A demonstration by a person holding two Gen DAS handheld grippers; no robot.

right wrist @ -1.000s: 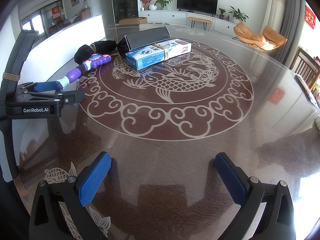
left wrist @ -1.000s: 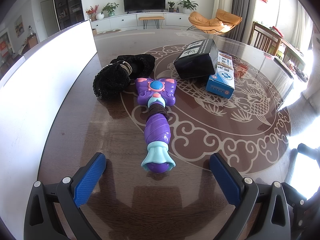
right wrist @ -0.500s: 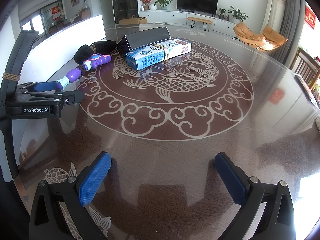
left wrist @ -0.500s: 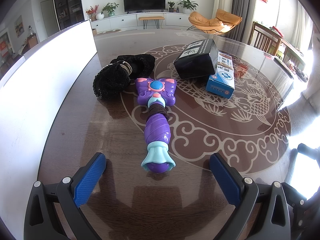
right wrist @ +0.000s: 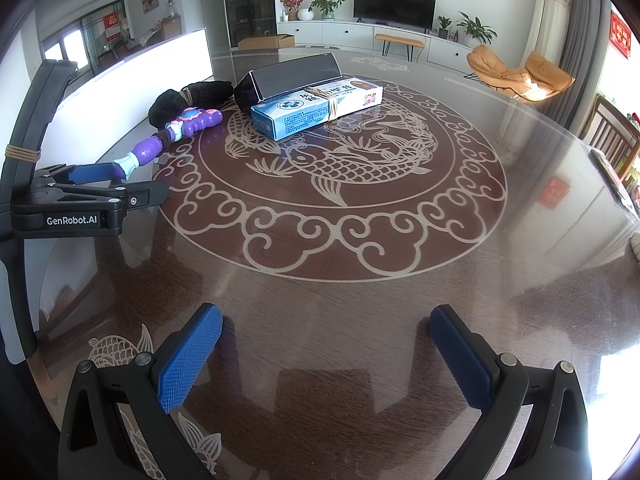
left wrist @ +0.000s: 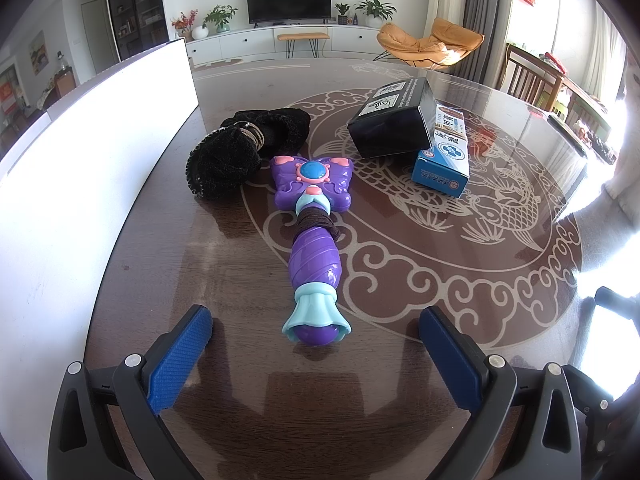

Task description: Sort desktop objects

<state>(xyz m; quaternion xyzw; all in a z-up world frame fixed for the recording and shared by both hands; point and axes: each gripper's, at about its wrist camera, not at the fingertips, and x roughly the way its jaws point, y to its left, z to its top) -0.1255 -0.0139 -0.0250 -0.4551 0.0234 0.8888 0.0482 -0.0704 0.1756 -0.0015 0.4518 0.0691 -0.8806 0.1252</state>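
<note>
A purple butterfly toy wand (left wrist: 314, 240) lies on the table, its teal base end pointing at me; it also shows in the right wrist view (right wrist: 168, 140). My left gripper (left wrist: 316, 336) is open, its jaws on either side of the wand's base end, not touching. A black knitted bundle (left wrist: 236, 152) lies left of the wand head. A black box (left wrist: 394, 120) leans on a blue and white carton (left wrist: 444, 156) at the back right. My right gripper (right wrist: 326, 332) is open and empty over bare table, to the right of the left gripper (right wrist: 96, 176).
The round dark table (right wrist: 320, 240) bears a pale fish pattern under glass. A white panel (left wrist: 80, 152) stands along the left edge. Chairs (left wrist: 532, 76) stand beyond the far right rim.
</note>
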